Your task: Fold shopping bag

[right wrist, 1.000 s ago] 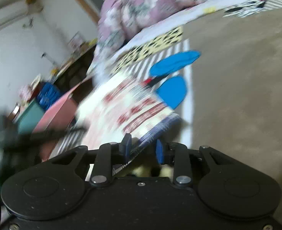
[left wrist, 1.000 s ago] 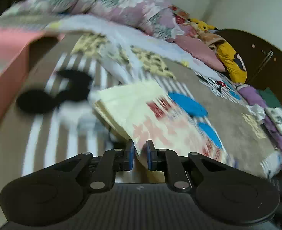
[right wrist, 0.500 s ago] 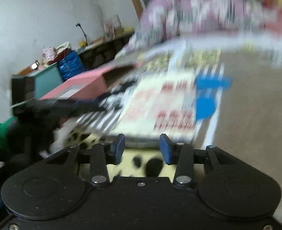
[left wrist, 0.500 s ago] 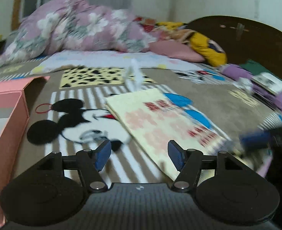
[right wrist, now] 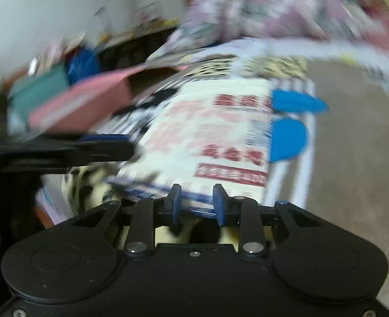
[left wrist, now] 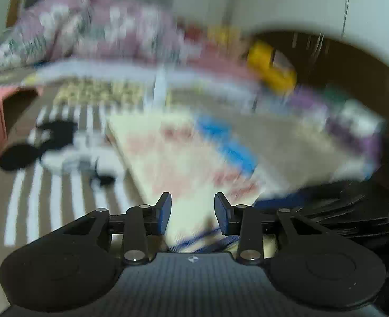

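The shopping bag (left wrist: 183, 158), cream with red print and a blue-striped near edge, lies flat on the bed blanket. Both views are motion-blurred. My left gripper (left wrist: 193, 210) hovers over the bag's near left edge. Its jaws are closing, with bag surface in the gap and the pads not pressing on it. In the right wrist view the bag (right wrist: 215, 132) stretches away from my right gripper (right wrist: 195, 203). Those jaws are closing too, with the striped edge running between the pads and daylight on either side. The left tool's black body (right wrist: 62, 150) reaches in from the left.
A pink open box (right wrist: 83, 100) stands on the bed left of the bag. A floral quilt (left wrist: 88, 34) and pillows are piled at the far end by the dark headboard (left wrist: 352, 66). The brown blanket (right wrist: 352, 158) with blue printed shapes (right wrist: 286, 137) spreads to the right.
The left jaws let go of the lifted bag, spread wide, then narrowed. The bag went from raised to flat on the blanket. Both grippers rolled level and shifted along its near edge.
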`<state>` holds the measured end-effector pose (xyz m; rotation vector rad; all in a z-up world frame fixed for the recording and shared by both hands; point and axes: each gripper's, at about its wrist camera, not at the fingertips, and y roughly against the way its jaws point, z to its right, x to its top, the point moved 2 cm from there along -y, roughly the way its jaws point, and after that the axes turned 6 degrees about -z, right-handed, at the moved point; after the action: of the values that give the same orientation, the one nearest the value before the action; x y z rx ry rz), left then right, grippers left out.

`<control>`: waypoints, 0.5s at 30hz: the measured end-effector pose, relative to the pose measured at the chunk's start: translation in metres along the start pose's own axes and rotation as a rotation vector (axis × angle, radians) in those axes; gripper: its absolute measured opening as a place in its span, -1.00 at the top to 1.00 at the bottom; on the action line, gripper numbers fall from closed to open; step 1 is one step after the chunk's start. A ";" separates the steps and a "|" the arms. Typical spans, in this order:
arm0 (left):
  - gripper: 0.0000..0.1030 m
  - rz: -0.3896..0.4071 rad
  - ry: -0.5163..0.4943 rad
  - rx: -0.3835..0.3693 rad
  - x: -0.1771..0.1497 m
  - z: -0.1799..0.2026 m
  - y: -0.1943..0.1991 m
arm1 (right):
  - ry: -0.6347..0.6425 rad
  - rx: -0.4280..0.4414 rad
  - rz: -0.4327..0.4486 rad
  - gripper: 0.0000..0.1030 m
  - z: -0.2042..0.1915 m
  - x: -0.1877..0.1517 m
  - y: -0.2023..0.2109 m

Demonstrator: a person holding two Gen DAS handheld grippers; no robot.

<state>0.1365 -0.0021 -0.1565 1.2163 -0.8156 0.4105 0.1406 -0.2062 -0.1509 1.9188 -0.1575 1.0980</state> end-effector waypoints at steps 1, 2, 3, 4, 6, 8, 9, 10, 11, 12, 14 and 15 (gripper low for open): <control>0.32 0.005 -0.012 0.015 -0.002 0.000 0.000 | 0.025 0.007 -0.001 0.46 -0.007 -0.001 0.002; 0.32 0.018 -0.010 0.018 -0.003 0.000 0.002 | 0.017 0.017 0.011 0.46 -0.008 -0.001 0.005; 0.32 0.044 0.015 0.000 -0.001 -0.002 0.007 | 0.028 -0.005 0.028 0.47 -0.009 0.000 0.010; 0.32 0.063 0.026 -0.011 0.000 -0.002 0.011 | 0.051 -0.044 0.050 0.48 -0.010 0.001 0.015; 0.32 0.069 -0.018 -0.019 0.006 0.004 0.012 | 0.087 -0.109 0.068 0.49 -0.009 0.002 0.017; 0.32 0.052 -0.075 -0.038 0.014 0.012 0.006 | 0.103 -0.135 0.024 0.51 -0.008 0.002 0.006; 0.32 0.022 -0.107 -0.040 0.018 0.016 -0.001 | 0.114 -0.138 0.011 0.53 -0.009 0.002 0.001; 0.32 -0.019 -0.140 -0.036 0.022 0.020 -0.010 | 0.125 -0.141 -0.002 0.53 -0.010 0.002 -0.003; 0.32 -0.083 -0.177 -0.027 0.025 0.022 -0.022 | 0.137 -0.144 -0.015 0.53 -0.011 0.002 -0.008; 0.32 -0.131 -0.205 -0.026 0.029 0.023 -0.034 | 0.143 -0.148 -0.025 0.53 -0.011 0.003 -0.011; 0.31 -0.150 -0.219 -0.032 0.042 0.023 -0.048 | 0.140 -0.152 -0.024 0.53 -0.011 0.002 -0.012; 0.31 -0.164 -0.232 -0.025 0.050 0.023 -0.055 | 0.138 -0.153 -0.023 0.53 -0.011 0.002 -0.012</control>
<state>0.1988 -0.0486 -0.1525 1.3127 -0.9078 0.1264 0.1410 -0.1902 -0.1549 1.6996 -0.1385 1.1647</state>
